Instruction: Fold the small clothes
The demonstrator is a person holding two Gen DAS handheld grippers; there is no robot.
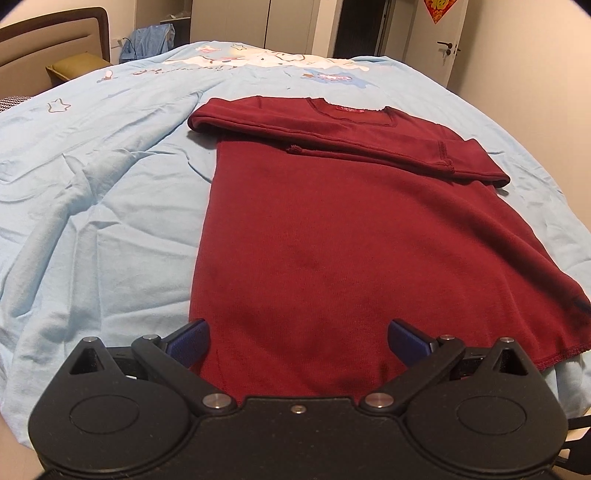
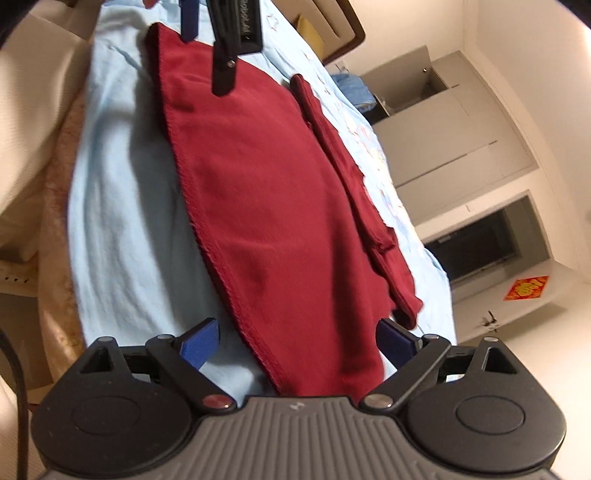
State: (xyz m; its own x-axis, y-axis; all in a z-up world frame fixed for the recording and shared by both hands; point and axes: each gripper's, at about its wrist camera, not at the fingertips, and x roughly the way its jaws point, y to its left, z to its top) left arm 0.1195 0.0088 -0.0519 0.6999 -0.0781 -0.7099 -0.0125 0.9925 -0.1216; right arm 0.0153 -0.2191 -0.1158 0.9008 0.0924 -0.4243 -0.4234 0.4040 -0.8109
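Observation:
A dark red long-sleeved top lies flat on the light blue bedspread, neckline far from me, both sleeves folded across the chest. My left gripper hovers open over the near hem at its left corner, and its blue pads grip nothing. In the right wrist view, rolled sideways, the same top runs away from me. My right gripper is open and straddles the hem's other corner, with cloth between the pads but not pinched. The left gripper shows at the top of that view.
A padded headboard stands at the back left, with a blue garment heaped beside it. Wardrobe doors and a room door line the far wall. The bed's edge drops off beside the hem.

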